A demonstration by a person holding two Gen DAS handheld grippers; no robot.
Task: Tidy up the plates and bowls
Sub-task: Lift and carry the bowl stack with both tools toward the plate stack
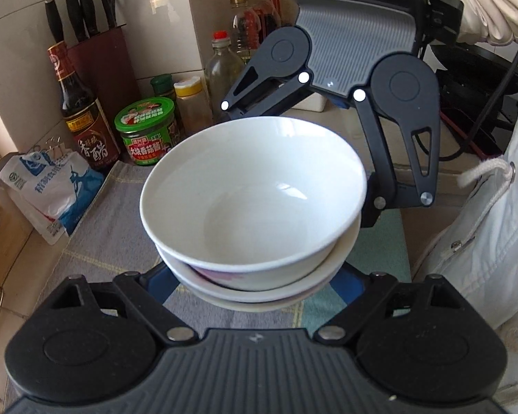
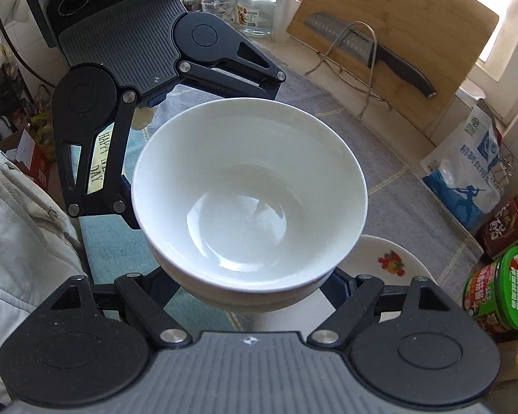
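A stack of white bowls (image 1: 255, 186) hangs above the checked cloth (image 1: 117, 227), carried between both grippers. The top bowl (image 2: 248, 189) is plain white and empty. A bowl with a pinkish pattern (image 1: 210, 274) and another white one nest under it. My left gripper (image 1: 253, 286) grips the stack's near side low down, its tips hidden under the bowls. My right gripper (image 2: 248, 289) holds the opposite side the same way; in the left wrist view its fingers (image 1: 380, 172) press against the far rim. A white plate with a fruit print (image 2: 390, 262) lies on the cloth under the stack.
Sauce bottles (image 1: 83, 114), a green-lidded jar (image 1: 145, 131), a knife block (image 1: 96, 55) and a blue-white bag (image 1: 48, 189) line the wall. A wooden board (image 2: 397, 51) with a knife leans on a wire rack beside a glass jar (image 2: 257, 7). A person's white jacket (image 1: 493, 241) is close by.
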